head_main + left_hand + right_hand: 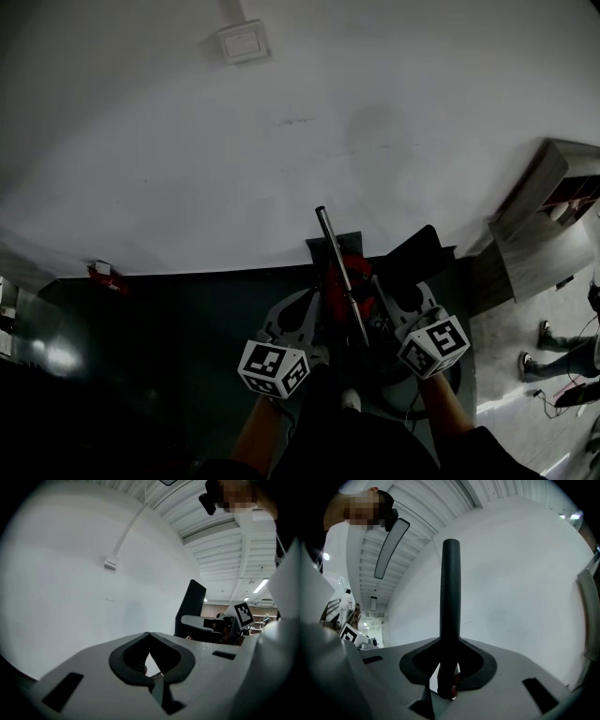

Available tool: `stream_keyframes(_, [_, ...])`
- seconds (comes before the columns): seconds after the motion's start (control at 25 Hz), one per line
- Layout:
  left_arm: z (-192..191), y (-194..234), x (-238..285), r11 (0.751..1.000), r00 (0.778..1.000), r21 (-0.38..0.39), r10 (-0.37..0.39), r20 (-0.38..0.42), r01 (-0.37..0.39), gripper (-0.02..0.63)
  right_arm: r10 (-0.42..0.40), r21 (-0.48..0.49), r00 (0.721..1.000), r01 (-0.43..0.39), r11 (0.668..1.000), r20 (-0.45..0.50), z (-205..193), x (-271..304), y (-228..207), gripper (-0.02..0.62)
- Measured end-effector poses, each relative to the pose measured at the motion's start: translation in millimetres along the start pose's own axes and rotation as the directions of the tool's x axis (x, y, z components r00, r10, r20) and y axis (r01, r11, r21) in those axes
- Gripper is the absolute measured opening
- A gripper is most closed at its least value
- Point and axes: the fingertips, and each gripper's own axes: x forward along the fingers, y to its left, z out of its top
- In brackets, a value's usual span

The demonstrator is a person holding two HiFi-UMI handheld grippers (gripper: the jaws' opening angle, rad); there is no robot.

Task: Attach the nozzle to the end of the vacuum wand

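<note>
This looks like a large workshop or lab hall rather than a home. A plain white wall (234, 141) carries a surface-mounted box (244, 41) fed by an exposed conduit (129, 530). The ribbed metal ceiling (220, 541) holds long strip lights (259, 586). A grey cabinet (539, 239) stands on the pale floor (506, 366), with another person's shoes (546, 333) nearby.

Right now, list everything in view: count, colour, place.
vacuum wand: one, grey, upright, in the right tool
vacuum body: one, red, at wand's lower part
panel: one, black, right of wand
wall box: one, white, high on wall
small object: one, red, wall foot, left
cabinet: one, grey-brown, far right
bystander: at least one, legs only, far right
left tool: one, grey, shut, empty
right tool: one, grey, shut on wand
</note>
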Motion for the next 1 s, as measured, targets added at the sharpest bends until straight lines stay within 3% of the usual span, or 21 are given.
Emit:
stream_keyframes(0.52, [-1.2,75.4,67.1,0.996,0.996,-0.043,-0.074,-0.05,0.072,0.003,-0.069,0.017,0.998,0.069,0.997,-0.003,-10.0,83.5,-30.4,0.094])
stream_keyframes(1.0, [-29.2,135.1,113.8,0.986,0.983,-0.123,-0.131,-0.126,0.116,0.003,-0.155,-0.015,0.988,0.154,0.988,-0.03,-18.6,149.8,-54.4,0.094])
